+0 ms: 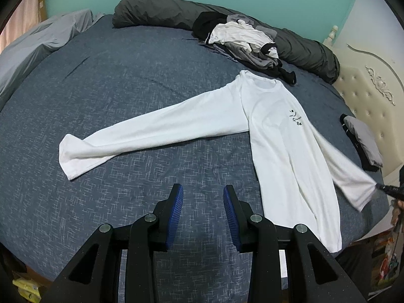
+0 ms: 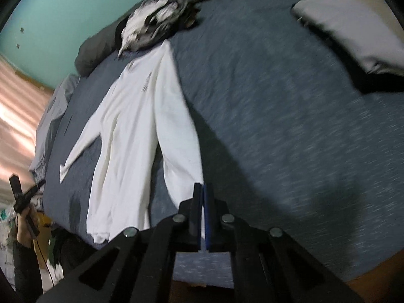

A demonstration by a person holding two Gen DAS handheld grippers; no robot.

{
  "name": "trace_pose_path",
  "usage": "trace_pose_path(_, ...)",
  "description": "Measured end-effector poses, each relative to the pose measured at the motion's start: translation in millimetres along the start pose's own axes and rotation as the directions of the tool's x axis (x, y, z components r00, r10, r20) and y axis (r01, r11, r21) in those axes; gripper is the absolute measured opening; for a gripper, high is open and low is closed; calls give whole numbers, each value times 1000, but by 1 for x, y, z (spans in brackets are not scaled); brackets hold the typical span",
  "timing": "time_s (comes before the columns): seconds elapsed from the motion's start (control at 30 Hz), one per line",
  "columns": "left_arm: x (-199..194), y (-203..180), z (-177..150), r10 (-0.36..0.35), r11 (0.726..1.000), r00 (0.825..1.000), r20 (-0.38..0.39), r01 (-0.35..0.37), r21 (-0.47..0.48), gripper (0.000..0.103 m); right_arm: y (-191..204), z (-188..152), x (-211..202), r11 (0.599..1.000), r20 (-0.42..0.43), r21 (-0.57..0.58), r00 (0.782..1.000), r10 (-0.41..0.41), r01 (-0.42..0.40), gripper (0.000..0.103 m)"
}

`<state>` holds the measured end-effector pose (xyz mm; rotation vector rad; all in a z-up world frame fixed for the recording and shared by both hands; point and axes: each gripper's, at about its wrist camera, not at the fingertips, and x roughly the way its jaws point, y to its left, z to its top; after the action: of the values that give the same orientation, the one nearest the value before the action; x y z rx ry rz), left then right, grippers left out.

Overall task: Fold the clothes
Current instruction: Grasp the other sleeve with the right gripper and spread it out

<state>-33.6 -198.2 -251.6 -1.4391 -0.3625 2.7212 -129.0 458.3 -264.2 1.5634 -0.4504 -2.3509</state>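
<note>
A white long-sleeved shirt (image 1: 277,136) lies face up on the dark blue bed (image 1: 126,88), one sleeve (image 1: 141,136) stretched out to the left. My left gripper (image 1: 203,194) is open and empty above the bed, just below that sleeve and left of the shirt's body. My right gripper (image 2: 202,189) is shut on the cuff of the other sleeve (image 2: 181,141) and holds it near the bed's edge. It shows in the left wrist view (image 1: 378,186) at the far right, gripping the blurred cuff. The right wrist view is motion-blurred.
A pile of unfolded white, grey and black clothes (image 1: 242,43) lies at the back against a rolled dark grey duvet (image 1: 156,10). A folded grey and black garment (image 1: 363,144) sits by the cream headboard (image 1: 373,85). Grey bedding (image 1: 32,48) lies at the left.
</note>
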Motion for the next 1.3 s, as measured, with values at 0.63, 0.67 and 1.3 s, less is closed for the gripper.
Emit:
trace_pose_path(0.63, 40, 1, 1, 53, 999, 995, -90, -54, -9, 36, -112, 110, -50, 966, 116, 105, 961, -250, 238, 1)
trace_pose_path(0.67, 42, 1, 2, 54, 998, 994, -95, -55, -8, 36, -117, 113, -49, 961, 113, 108, 957, -267, 255, 1)
trace_pose_path(1.3, 53, -34, -3, -28, 999, 991, -129, 33, 38, 37, -53, 86, -43, 976, 201, -45, 959, -200, 212, 15)
